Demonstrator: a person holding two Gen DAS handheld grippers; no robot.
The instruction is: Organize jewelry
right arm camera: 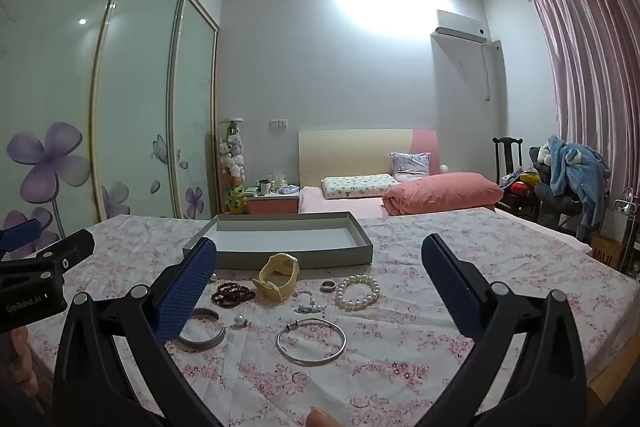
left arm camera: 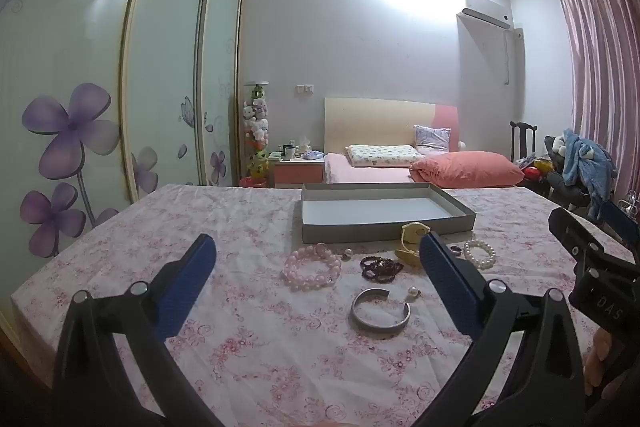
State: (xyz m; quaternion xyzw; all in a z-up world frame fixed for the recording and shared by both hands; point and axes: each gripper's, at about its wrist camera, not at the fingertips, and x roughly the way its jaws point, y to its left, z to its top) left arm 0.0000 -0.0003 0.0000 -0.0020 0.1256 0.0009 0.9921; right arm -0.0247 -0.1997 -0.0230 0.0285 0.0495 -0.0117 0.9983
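While the grey tray (right arm camera: 280, 259) at twelve o'clock sits bare, every bracelet (right arm camera: 357, 292) remains outside; left gripper (left arm camera: 316, 267) and right gripper (right arm camera: 320, 267) gape wide, holding nothing.

A shallow grey box (right arm camera: 280, 259) with a pale inside lies open and holds nothing. In front of it the jewelry is spread flat: a pink bead bracelet (left arm camera: 311, 267) at the left, a dark red bead bracelet (right arm camera: 232, 294), a cream yellow watch (right arm camera: 279, 277) resting on its side, a small ring (right arm camera: 327, 286) and a white pearl bracelet (right arm camera: 357, 292). Nearer lie an open silver cuff (left arm camera: 380, 313), a pearl earring (right arm camera: 240, 321), a thin silver bangle (right arm camera: 311, 341) and a small silver chain (right arm camera: 309, 305).
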